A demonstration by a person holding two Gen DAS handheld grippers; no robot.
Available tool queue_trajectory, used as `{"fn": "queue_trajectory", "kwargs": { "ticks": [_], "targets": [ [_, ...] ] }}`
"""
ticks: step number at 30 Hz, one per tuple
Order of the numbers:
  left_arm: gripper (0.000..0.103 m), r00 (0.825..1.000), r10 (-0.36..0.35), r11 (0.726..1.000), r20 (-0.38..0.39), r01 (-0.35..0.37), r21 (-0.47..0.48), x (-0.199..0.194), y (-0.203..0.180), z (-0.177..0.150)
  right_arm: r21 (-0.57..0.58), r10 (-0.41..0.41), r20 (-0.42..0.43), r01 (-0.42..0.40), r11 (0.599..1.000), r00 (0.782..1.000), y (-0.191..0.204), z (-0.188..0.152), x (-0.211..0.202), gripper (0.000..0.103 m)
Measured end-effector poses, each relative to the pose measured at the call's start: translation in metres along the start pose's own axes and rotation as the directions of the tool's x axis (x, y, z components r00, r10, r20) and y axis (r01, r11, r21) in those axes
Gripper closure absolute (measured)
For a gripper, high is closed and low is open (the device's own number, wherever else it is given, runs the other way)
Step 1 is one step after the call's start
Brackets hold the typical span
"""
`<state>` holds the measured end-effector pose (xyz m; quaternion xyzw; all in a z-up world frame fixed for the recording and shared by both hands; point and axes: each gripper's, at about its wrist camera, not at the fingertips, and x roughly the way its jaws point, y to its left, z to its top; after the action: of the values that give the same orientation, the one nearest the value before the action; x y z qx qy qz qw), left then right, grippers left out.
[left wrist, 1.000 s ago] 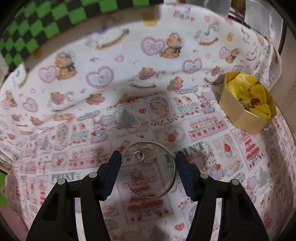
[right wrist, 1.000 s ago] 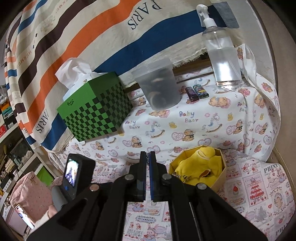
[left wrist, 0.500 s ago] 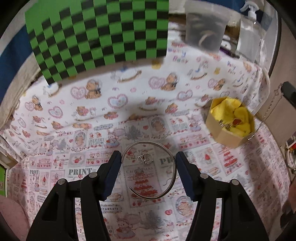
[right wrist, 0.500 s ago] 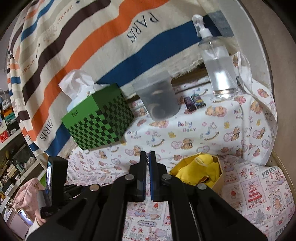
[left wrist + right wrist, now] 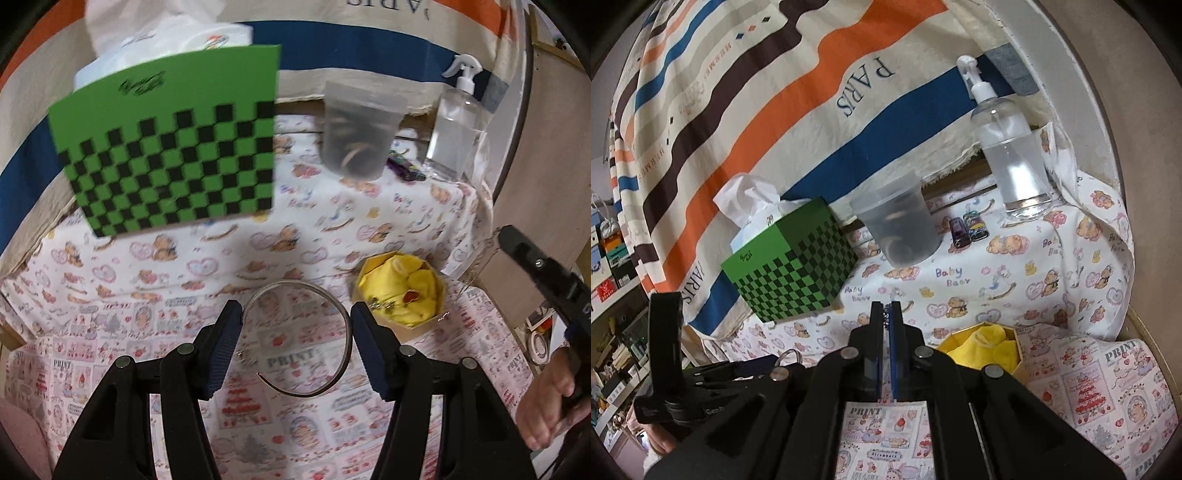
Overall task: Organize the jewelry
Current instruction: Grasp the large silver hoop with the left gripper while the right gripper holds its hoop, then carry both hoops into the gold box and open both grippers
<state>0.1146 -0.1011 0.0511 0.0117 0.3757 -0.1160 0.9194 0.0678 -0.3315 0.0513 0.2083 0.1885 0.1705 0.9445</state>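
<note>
My left gripper [image 5: 295, 321] is shut on a silver open bangle [image 5: 334, 299], its pads pressing both sides, and holds it above the printed cloth. A small ring [image 5: 246, 357] lies on the cloth below. A gold hexagonal box [image 5: 400, 295] lined with yellow cloth holds a red-stoned piece and sits to the right; it also shows in the right wrist view [image 5: 988, 349]. My right gripper [image 5: 886, 317] is shut, with a thin dark chain pinched between its pads. The left gripper's body [image 5: 701, 373] shows at the lower left of that view.
A green checkered tissue box [image 5: 173, 155] stands at the back left, a translucent cup [image 5: 356, 136] beside it, then two small dark items [image 5: 404, 168] and a clear pump bottle [image 5: 456, 125]. A striped blanket [image 5: 775, 92] hangs behind. The right gripper's side [image 5: 546, 273] is at right.
My left gripper has lifted the bangle off the cloth and pulled back, so the box, cup and bottle come into view. The small ring stayed on the cloth. My right gripper stays shut.
</note>
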Motion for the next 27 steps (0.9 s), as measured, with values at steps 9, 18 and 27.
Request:
{"fn": "queue_trajectory", "kwargs": {
  "ticks": [9,18,27],
  "targets": [
    [0.044,1.000,-0.024,0.999,-0.020,0.024,0.026,0.020,-0.025,0.018,0.056,-0.022,0.016,0.021,0.998,1.000,-0.025,0.005,0.002,0.101],
    [0.044,0.978,-0.202,0.976,-0.055,0.196,-0.091,0.065,-0.038,0.032,0.093,-0.033,0.006,0.032,0.995,0.999,-0.041,0.003,0.013,0.101],
    [0.044,0.931,-0.358,0.923,-0.079,0.339,-0.184,0.106,-0.049,0.035,0.179,-0.047,-0.085,0.062,0.982,0.995,-0.076,-0.007,0.047,0.101]
  ]
}}
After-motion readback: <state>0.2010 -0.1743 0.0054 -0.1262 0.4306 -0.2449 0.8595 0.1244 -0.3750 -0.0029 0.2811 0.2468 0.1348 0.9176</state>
